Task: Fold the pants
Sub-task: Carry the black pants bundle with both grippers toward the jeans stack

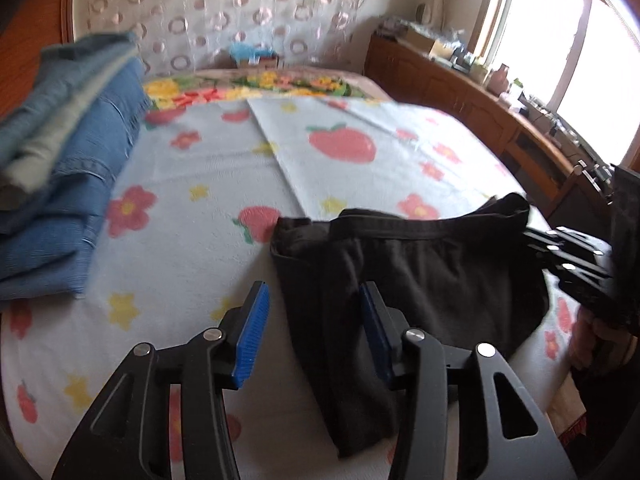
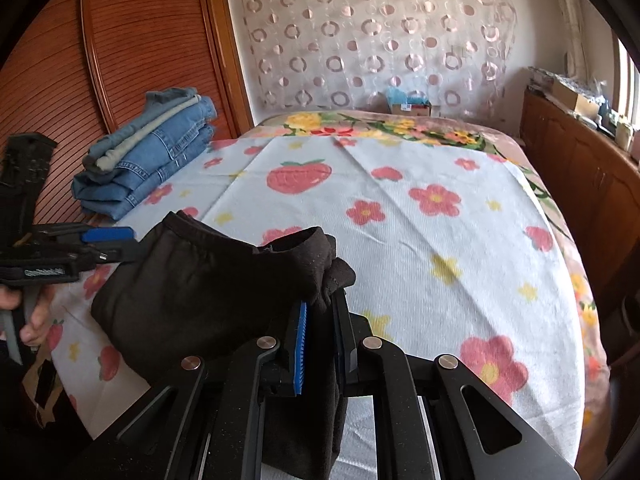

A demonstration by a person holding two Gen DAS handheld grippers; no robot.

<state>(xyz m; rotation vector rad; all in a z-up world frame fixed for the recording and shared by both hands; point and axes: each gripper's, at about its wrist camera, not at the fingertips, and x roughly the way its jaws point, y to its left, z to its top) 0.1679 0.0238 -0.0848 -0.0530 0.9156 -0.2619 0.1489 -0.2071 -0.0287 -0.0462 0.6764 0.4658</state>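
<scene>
The right gripper (image 2: 320,336) is clamped on a bunched edge of the black pants (image 2: 208,280), which drape away to its left. The left gripper (image 1: 314,328) stands open, with the pants' left edge between its blue pads (image 1: 252,336). Ahead lies bare flowered bedspread (image 2: 440,240); stacked jeans (image 1: 68,216) sit far left.

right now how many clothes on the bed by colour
black: 1, the pants, gripped by the right tool
blue denim: 3 or so, folded in the stack
grey: 1 in that stack
total: about 5; stack layers are hard to separate
</scene>
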